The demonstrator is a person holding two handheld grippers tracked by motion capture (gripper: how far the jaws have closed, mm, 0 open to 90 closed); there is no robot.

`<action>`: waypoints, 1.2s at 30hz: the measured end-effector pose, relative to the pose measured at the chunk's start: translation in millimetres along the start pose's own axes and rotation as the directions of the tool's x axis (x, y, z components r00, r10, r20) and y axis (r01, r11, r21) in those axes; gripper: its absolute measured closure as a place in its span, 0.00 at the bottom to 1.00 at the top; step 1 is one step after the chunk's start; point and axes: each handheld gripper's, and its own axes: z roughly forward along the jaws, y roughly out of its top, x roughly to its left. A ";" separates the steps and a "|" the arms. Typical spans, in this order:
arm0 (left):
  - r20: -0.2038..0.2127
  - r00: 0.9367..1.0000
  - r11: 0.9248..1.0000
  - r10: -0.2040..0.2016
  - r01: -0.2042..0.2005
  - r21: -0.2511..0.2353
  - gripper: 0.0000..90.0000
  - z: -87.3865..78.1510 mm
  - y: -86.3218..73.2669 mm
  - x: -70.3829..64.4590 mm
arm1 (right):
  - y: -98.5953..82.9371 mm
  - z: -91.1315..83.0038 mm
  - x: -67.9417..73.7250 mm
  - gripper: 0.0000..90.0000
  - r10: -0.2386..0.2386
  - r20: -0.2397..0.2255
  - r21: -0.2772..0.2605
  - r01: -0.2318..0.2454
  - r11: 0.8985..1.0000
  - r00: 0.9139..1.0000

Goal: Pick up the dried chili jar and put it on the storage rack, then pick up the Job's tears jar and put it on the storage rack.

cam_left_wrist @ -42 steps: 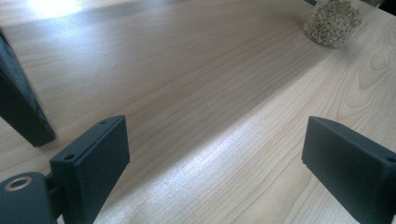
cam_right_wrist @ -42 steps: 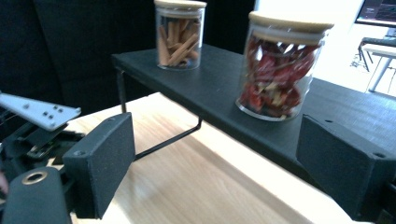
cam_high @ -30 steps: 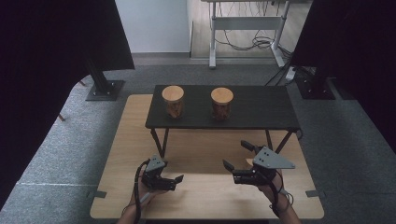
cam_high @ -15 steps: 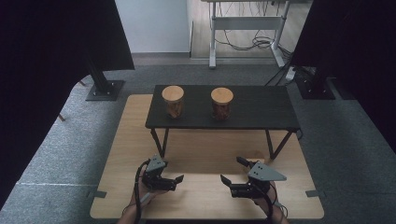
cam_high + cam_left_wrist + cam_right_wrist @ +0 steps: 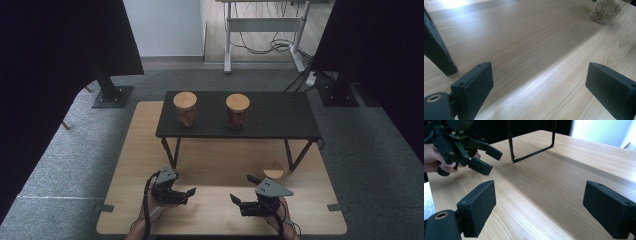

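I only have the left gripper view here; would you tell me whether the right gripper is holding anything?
Observer: No, the right gripper is open, with bare wood between its jaws.
Operator: Thank you. Is the jar at my top right the only one?
Observer: No, a left jar and a right jar stand on the black table.
Operator: Does the near jar have a lid?
Observer: Yes, the high view shows a wooden lid on the near jar.
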 end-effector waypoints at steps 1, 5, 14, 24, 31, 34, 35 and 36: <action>0.000 1.000 1.000 0.000 0.000 0.000 0.08 0.1 0.0 -0.1 | -0.8 0.5 0.1 0.12 0.001 -0.001 0.002 -0.001 1.000 1.000; -0.001 1.000 1.000 0.003 -0.003 -0.001 0.08 -0.2 0.4 -0.9 | -2.2 0.6 0.6 0.12 0.005 -0.004 0.003 -0.005 1.000 1.000; 0.002 1.000 1.000 0.004 -0.004 0.004 0.08 1.5 0.1 -0.9 | 0.3 -6.2 -3.8 0.12 0.016 0.008 -0.030 -0.015 0.999 1.000; -0.004 1.000 1.000 0.003 -0.003 -0.001 0.08 -0.6 0.4 -0.9 | 0.5 -24.2 -11.8 0.12 0.020 0.014 -0.054 -0.019 0.998 1.000; -0.008 1.000 1.000 0.003 -0.003 -0.002 0.08 -1.1 0.7 -1.1 | -2.0 -42.7 -22.3 0.11 0.009 0.044 -0.061 -0.007 0.998 0.999; -0.007 1.000 1.000 0.004 -0.004 -0.002 0.08 -1.1 0.7 -1.5 | -5.3 -51.0 -25.9 0.10 0.012 0.061 -0.061 -0.008 0.998 0.998; -0.007 1.000 1.000 0.004 -0.004 -0.002 0.08 -1.1 0.6 -1.6 | -6.4 -53.7 -27.4 0.10 0.013 0.062 -0.062 -0.009 0.998 0.998; -0.006 1.000 1.000 0.004 -0.004 -0.001 0.08 -1.2 0.4 -1.5 | -7.3 -56.2 -29.1 0.10 0.015 0.066 -0.064 -0.010 0.998 0.998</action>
